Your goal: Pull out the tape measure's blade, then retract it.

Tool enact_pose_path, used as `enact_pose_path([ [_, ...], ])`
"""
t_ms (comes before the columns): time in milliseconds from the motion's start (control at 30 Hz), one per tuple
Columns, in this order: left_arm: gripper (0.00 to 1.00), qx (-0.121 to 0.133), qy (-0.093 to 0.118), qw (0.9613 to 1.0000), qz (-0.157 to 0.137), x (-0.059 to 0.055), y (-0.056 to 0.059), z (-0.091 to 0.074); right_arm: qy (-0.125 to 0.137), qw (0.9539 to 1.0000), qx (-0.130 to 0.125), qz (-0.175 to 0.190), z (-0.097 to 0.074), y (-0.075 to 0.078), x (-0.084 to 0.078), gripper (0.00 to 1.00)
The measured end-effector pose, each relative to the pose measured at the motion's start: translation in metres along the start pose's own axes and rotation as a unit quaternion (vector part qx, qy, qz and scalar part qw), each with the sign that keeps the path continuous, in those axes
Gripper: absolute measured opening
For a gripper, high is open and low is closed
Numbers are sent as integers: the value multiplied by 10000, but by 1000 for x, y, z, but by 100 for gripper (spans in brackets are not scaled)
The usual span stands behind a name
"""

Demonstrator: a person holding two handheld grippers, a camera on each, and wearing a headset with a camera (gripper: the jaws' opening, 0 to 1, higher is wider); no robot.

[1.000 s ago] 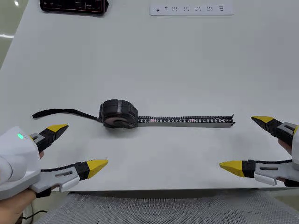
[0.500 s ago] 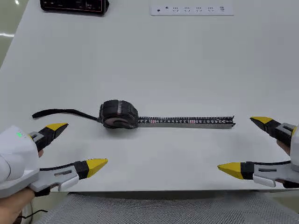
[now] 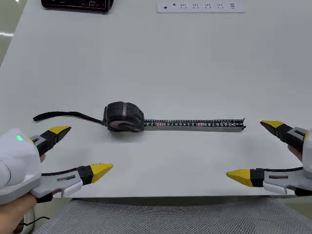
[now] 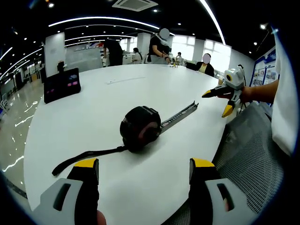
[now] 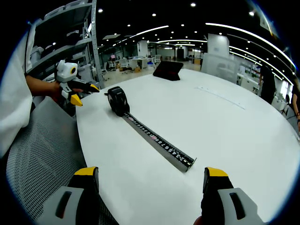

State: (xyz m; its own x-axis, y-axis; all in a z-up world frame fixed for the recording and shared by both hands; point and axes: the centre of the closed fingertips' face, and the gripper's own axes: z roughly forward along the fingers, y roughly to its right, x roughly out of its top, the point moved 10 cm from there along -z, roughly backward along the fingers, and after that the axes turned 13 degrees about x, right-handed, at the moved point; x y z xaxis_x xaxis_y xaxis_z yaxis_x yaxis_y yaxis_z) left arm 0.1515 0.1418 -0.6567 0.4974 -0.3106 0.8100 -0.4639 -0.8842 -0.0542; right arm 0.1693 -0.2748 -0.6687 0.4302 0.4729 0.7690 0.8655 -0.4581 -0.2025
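White table (image 3: 195, 68), mostly bare surface. At the far edge there's a white power strip (image 3: 200, 6) toward the right and a black device (image 3: 75, 5) toward the left, both well apart from the work. Grey mesh seat (image 3: 161, 217) sits under the near edge, below my hands. Right gripper view shows metal shelving (image 5: 70, 28) off to my left, open office beyond. Between my tips and the target it's plain tabletop. Left gripper (image 3: 81, 149): my fingers are spread wide and hold nothing, at the near-left edge, near the tape measure (image 3: 123, 117) but apart from it. Right gripper (image 3: 254, 149): fingers spread wide too, holding nothing, at the near-right edge, just past the free end of the blade (image 3: 195, 124) and not touching it. Tape measure stands on its base, left of centre on the table. Black round case, ribbed rubbery grip, brownish round face toward me. Blade is out and lies flat on the table, running straight right from the case. It's dark with pale numbers and a few red marks, with a small hook at the tip. Black strap (image 3: 63, 115) trails left from the case in a loose curve on the table.
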Motion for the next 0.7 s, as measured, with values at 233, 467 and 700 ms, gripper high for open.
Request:
enact_pose_path([
  [233,77,-1,18,10000,-5,2,2,1,15,10000,-28,3,-1,1,0,92],
  [467,77,-81,27,10000,-46,3,7,3,30,10000,13,26,0,0,-1,93],
  [700,77,-66,26,10000,-27,6,8,4,30,10000,21,37,0,1,-1,93],
])
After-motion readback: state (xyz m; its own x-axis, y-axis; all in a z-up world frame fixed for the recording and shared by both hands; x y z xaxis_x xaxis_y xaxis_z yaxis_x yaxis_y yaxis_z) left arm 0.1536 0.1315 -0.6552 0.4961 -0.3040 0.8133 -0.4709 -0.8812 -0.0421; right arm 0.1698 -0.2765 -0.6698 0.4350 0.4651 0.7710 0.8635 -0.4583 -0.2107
